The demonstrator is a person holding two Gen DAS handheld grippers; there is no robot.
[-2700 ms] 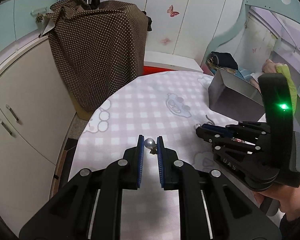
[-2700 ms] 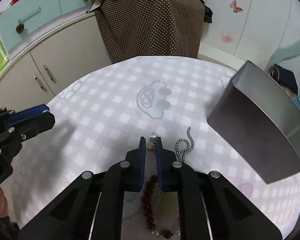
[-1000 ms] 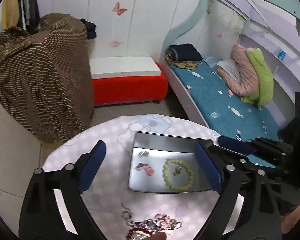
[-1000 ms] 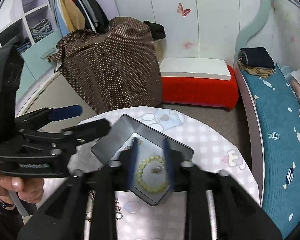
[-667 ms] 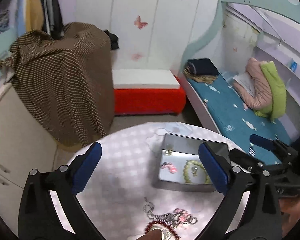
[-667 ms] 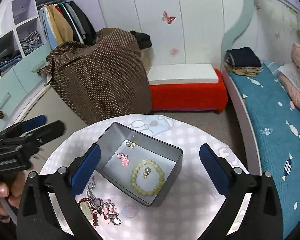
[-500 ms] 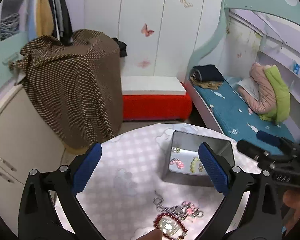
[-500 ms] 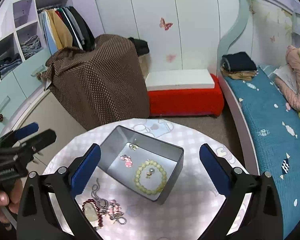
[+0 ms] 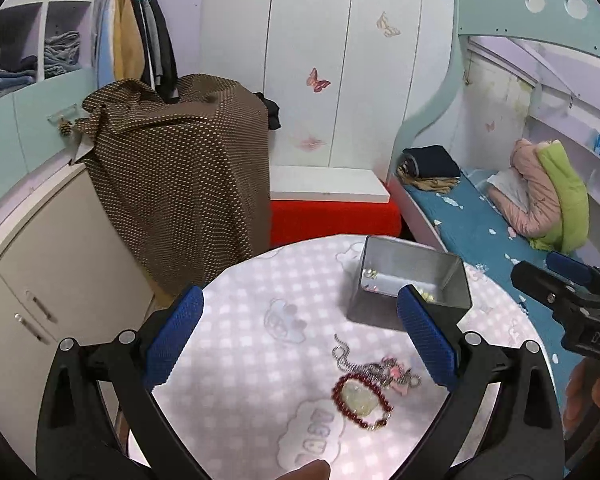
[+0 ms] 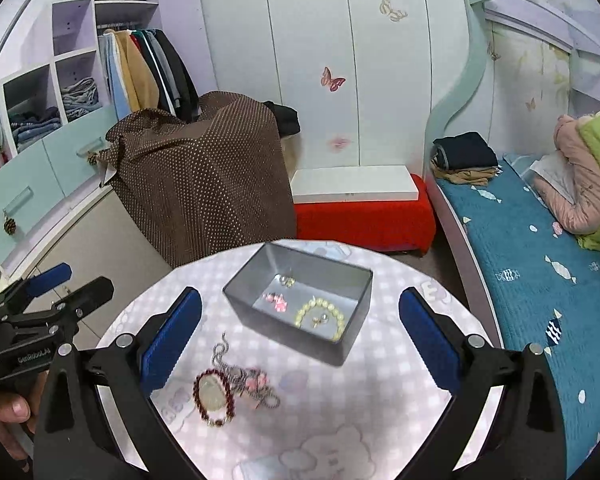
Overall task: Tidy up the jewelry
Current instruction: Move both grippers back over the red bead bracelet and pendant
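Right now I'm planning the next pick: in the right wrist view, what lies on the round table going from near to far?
Dark red bead bracelet around a pale stone → tangle of silver chain and pink charms → grey metal tin, holding a pale yellow-green bead bracelet, a pink charm and a small earring.

Tangled chain heap (image 10: 252, 384) blurred; tin's (image 9: 456, 280) contents mostly hidden
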